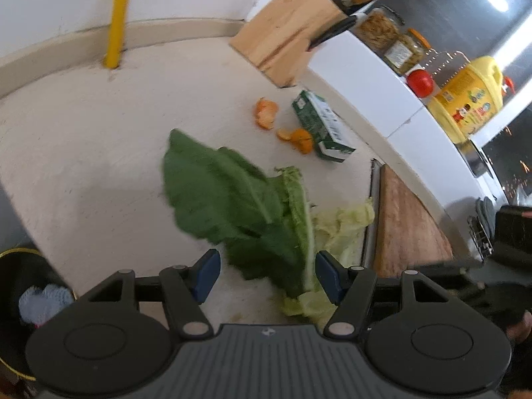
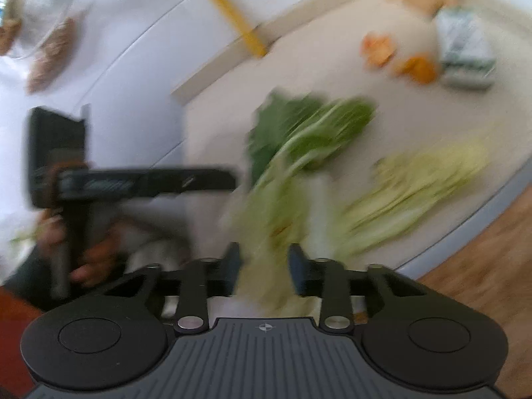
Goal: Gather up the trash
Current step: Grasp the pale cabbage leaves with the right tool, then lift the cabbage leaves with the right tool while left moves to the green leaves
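Lettuce leaves (image 1: 232,199) lay on the pale counter (image 1: 99,139), nearer the cameras than the green carton (image 1: 321,126) and orange peels (image 1: 266,113) beside it. Left gripper (image 1: 267,274) stood open around the leaves' stem end. Right gripper (image 2: 264,271) straddled a pale leaf (image 2: 266,206); blur hid whether its pads pressed it.

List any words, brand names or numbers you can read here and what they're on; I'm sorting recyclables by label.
No text can be read.
Green and white carton: a barcode and print, too small and blurred.
Yellow bottle: colourful label, lettering not legible.
Glass jar: white label, print too small.
Right wrist view: motion blur leaves nothing legible.
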`<state>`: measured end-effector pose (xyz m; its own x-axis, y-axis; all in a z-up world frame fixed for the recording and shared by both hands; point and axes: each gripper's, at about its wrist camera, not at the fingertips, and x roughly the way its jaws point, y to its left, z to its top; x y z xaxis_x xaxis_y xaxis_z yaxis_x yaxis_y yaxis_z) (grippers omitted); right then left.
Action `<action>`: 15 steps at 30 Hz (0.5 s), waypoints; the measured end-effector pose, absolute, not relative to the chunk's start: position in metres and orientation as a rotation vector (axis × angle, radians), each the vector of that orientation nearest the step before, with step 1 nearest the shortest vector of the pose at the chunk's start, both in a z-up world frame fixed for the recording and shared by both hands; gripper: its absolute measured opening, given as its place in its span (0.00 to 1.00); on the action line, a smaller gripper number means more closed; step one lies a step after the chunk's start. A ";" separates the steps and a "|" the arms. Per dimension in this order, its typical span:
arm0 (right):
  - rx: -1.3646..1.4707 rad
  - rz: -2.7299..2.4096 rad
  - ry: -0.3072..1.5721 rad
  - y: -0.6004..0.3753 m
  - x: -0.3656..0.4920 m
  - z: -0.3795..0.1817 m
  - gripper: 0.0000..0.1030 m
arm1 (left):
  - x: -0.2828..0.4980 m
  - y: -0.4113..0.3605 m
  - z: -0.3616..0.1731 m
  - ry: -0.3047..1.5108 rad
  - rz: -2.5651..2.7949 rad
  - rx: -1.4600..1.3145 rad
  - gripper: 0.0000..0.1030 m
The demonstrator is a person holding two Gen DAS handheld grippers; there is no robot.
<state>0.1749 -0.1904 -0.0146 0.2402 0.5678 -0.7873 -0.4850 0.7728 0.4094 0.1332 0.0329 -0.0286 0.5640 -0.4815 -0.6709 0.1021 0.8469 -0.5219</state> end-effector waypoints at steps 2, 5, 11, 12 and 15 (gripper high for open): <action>0.048 0.667 1.059 -0.195 0.178 -0.009 0.66 | 0.133 0.032 -0.027 0.905 -0.360 -0.447 0.56; 0.021 0.655 1.033 -0.194 0.180 -0.014 0.78 | 0.133 0.034 -0.030 0.916 -0.357 -0.456 0.56; -0.013 0.670 1.066 -0.175 0.188 -0.045 0.65 | 0.129 0.038 -0.032 0.924 -0.339 -0.458 0.56; -0.016 0.681 1.072 -0.173 0.187 -0.042 0.42 | 0.128 0.039 -0.032 0.923 -0.336 -0.462 0.56; 0.115 0.700 1.126 -0.189 0.185 -0.029 0.13 | 0.128 0.043 -0.034 0.925 -0.333 -0.479 0.56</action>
